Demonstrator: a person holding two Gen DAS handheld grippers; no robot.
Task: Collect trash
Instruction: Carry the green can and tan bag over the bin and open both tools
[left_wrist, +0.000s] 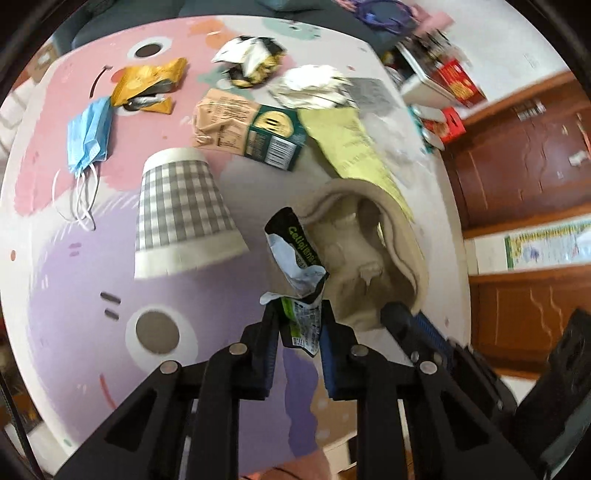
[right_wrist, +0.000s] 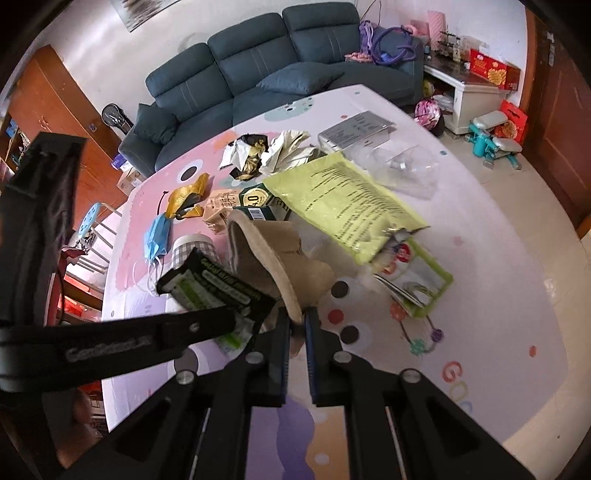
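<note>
Gripping a crumpled black-and-green wrapper (left_wrist: 295, 258) between their blue pads, the left tongs (left_wrist: 297, 325) are nearly closed, and the wrapper sticks up above the fingertips, clear of the surface (left_wrist: 92, 280). The right tongs (right_wrist: 297, 325) are pinched tight on the rolled rim of a beige bag (right_wrist: 266, 254), whose mouth gapes open just beside the wrapper in the left wrist view. In the right wrist view the left tongs' black frame crosses the lower left, with the wrapper at its tip, in front of the bag rim.

Just beyond the wrapper, a grey-checked paper cup (left_wrist: 183, 214) rests on the pastel-patterned surface, rim toward the camera. Left of the cup lies a blue face mask (left_wrist: 88, 136), its ear loops trailing. A yellow-green printed pouch (right_wrist: 343, 206) lies past the bag, partly under it in the left wrist view, with further packets (right_wrist: 413, 277) at its torn end. Farther on sit a flattened tan-and-green carton (left_wrist: 251, 129), an orange foil packet (left_wrist: 147, 85), a black-and-white crumpled wrapper (left_wrist: 247, 59), and a wad of white paper (left_wrist: 314, 88). A grey flat box (right_wrist: 356, 131) and a clear plastic container (right_wrist: 402, 166) lie near the far edge.

Beyond the surface stands a dark blue sofa (right_wrist: 258, 62); a white cabinet (right_wrist: 476, 99) with red boxes stands to its right.
</note>
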